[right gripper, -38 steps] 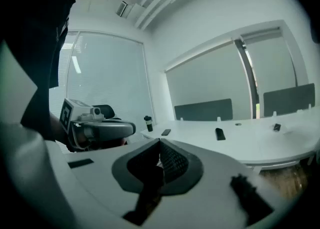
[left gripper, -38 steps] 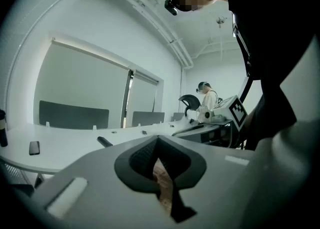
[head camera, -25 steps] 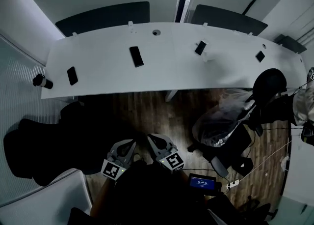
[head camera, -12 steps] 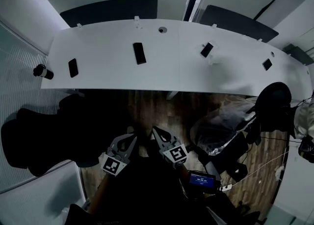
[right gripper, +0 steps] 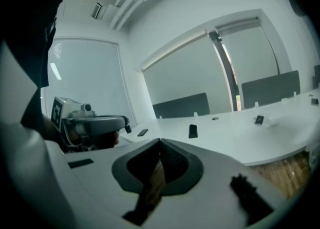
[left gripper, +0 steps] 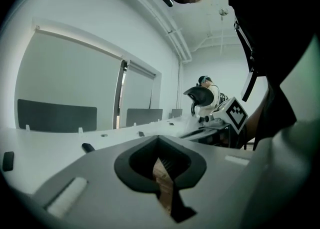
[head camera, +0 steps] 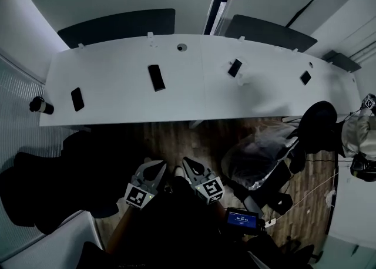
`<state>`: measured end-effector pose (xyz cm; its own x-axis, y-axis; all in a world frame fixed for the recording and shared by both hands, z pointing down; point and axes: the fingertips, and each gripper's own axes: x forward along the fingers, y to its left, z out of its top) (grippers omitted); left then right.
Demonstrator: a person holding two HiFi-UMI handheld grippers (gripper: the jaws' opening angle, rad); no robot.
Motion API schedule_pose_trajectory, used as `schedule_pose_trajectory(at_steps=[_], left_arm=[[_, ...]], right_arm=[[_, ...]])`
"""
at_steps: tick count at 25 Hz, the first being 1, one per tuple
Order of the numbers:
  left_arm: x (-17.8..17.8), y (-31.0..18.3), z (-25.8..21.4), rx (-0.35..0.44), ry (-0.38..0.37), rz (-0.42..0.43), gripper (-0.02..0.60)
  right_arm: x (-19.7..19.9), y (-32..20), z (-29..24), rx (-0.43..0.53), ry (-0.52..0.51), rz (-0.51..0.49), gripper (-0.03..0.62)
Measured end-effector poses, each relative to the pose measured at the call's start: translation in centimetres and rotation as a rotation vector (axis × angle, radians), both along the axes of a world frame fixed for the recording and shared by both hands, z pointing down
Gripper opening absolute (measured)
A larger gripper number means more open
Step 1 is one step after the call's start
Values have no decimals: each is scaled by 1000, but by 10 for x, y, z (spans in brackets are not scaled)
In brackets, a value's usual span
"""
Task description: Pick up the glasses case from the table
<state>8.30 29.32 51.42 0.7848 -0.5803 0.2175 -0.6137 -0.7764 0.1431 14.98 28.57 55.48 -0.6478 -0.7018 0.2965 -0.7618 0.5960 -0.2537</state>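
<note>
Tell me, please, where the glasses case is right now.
In the head view, the glasses case lies left of centre on the white table, right of a dark phone and in front of the round cable hole.

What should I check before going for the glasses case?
1. Left gripper empty: ok.
2. Right gripper empty: ok.
3. Jaws open for a grasp: not ok, both shut.
4. Grippers at the table: not ok, both over the floor, short of its edge.
5. Target told apart: cannot tell; several dark items lie on the table.
</note>
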Motion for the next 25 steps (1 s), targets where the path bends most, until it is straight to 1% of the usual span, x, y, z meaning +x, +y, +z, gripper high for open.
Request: schedule_pose_trajectory(at_steps=[3, 5, 10, 13, 16, 19, 22, 25], left_arm=[[0, -13, 1, 29, 13, 45, 5], [-5, -20, 4, 48, 14, 68, 5], [-39, -43, 12, 55, 20, 72, 5], [-72, -58, 19, 55, 9, 56, 5], [-113, -76, 25, 70, -4, 26, 5], [-156, -90, 31, 54, -19, -20, 5], [-195, -104, 42, 100, -60, -30, 5], [-225, -119, 42, 117, -56, -63, 5]], right_arm=[[-9, -8, 1, -2, 35, -2, 6], [-17, -15, -2, -9, 36, 5, 6], [-55, -41, -8, -26, 37, -23, 6], [-82, -57, -11, -26, 23, -35, 6], [-111, -71, -12, -32, 28, -67, 6], [-136, -81, -9, -52, 36, -82, 6], [-157, -92, -11, -64, 29, -74, 6], [-171, -101, -9, -50, 56, -68, 6]])
